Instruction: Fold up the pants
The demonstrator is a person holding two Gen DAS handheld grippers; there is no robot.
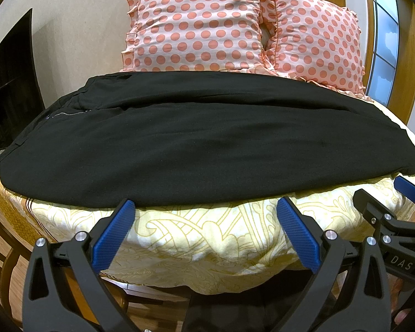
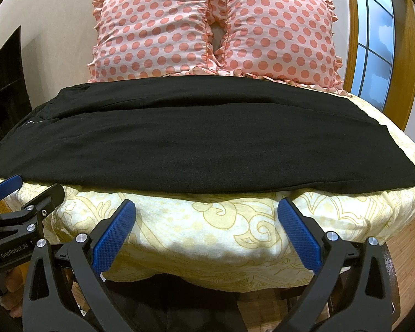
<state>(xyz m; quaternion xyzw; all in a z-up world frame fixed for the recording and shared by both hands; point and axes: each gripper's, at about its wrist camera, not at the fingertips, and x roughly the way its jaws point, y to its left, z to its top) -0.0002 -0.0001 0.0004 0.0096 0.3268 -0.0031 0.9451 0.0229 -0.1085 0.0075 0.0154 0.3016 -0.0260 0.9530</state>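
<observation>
Black pants (image 1: 196,138) lie flat across the bed, folded lengthwise, waist with zipper at the left and leg ends at the right; they also show in the right wrist view (image 2: 207,135). My left gripper (image 1: 206,207) is open and empty, just short of the pants' near edge. My right gripper (image 2: 207,210) is open and empty, also just short of the near edge. Each gripper shows at the edge of the other's view: the right gripper (image 1: 401,193) and the left gripper (image 2: 22,191).
The bed has a yellow patterned cover (image 1: 207,238) (image 2: 213,229). Two pink polka-dot pillows (image 1: 196,25) (image 2: 279,33) stand behind the pants. A dark cabinet (image 1: 8,88) is at the left, a window (image 2: 373,36) at the right, wooden floor below.
</observation>
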